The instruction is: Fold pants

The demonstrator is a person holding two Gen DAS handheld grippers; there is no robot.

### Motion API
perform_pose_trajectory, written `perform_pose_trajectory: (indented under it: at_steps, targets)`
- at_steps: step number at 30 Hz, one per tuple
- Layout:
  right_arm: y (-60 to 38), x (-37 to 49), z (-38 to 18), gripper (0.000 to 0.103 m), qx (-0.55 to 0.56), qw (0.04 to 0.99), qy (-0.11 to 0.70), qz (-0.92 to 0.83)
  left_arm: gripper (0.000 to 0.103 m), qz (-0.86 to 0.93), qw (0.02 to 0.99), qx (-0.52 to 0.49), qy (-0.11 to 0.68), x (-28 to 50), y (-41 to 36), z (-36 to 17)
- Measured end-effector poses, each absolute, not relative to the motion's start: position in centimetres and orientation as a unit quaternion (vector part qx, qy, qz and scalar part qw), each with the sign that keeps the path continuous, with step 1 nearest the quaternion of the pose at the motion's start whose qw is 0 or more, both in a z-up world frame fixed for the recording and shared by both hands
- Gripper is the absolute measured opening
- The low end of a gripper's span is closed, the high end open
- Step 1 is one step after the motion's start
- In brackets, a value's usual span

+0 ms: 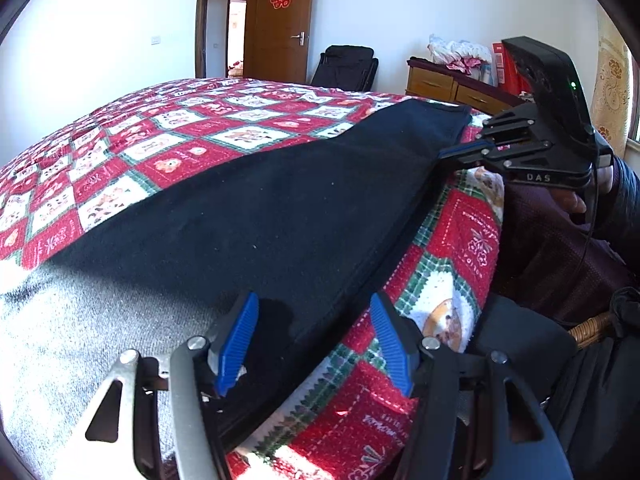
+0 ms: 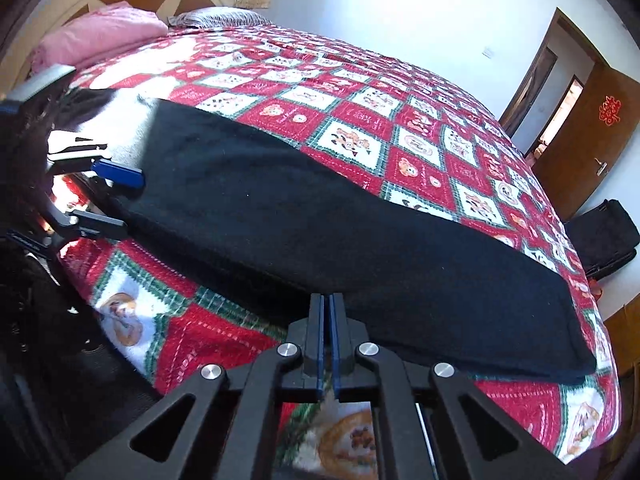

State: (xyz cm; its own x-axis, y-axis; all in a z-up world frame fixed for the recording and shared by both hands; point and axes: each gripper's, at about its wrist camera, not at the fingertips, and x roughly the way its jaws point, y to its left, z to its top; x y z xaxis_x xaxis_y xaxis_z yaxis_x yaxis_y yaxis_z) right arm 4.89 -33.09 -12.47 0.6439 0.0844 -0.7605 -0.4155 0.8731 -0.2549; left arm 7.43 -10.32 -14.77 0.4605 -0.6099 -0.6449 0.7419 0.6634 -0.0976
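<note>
Black pants [image 1: 280, 208] [image 2: 320, 220] lie folded lengthwise in a long strip along the near side of a bed with a red patchwork quilt [image 1: 160, 140] [image 2: 400, 132]. Grey lining [image 1: 80, 320] shows at the waist end. My left gripper [image 1: 314, 298] [image 2: 120, 200] stands open at that end. One finger is over the black cloth, the other over the quilt, and the pants' near edge runs between them. My right gripper [image 2: 329, 298] [image 1: 444, 155] is shut, its tips pinching the near edge partway along the leg.
The bed's edge runs just in front of both grippers, with a person's dark clothing [image 1: 560, 240] against it. A pink pillow [image 2: 100, 36] lies at the headboard. A wooden dresser [image 1: 448, 84], a black chair [image 1: 344, 68] and a brown door [image 1: 280, 20] stand beyond the bed's foot.
</note>
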Motion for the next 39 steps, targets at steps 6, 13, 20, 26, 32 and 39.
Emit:
perform_pose_trajectory:
  at_steps: [6, 13, 20, 26, 32, 39]
  targets:
    - [-33.3, 5.2, -14.5, 0.002, -0.2, 0.875, 0.42, 0.137, 0.061, -0.395, 0.849, 0.102, 0.336, 7.3, -10.4, -14.9]
    - [-34.0, 4.9, -12.3, 0.003, -0.173, 0.896, 0.385, 0.136, 0.061, -0.368, 0.865, 0.092, 0.328, 7.0, -9.9, -13.9]
    - [-36.6, 7.1, -11.4, 0.004, -0.126, 0.916, 0.373, 0.081, 0.063, -0.343, 0.869, 0.11, 0.34, 7.5, -10.2, -14.3]
    - [-38.4, 8.5, -13.5, 0.004, -0.094, 0.9, 0.42, 0.067, 0.064, -0.342, 0.867, 0.106, 0.346, 7.8, -10.0, -14.4]
    - [-38.7, 8.7, -13.9, 0.004, -0.086, 0.892, 0.439, 0.062, 0.067, -0.342, 0.867, 0.108, 0.346, 7.5, -10.2, -14.0]
    - [-38.4, 8.4, -14.2, 0.004, -0.099, 0.886, 0.449, 0.057, 0.078, -0.305, 0.892, 0.1, 0.317, 7.7, -8.8, -12.6]
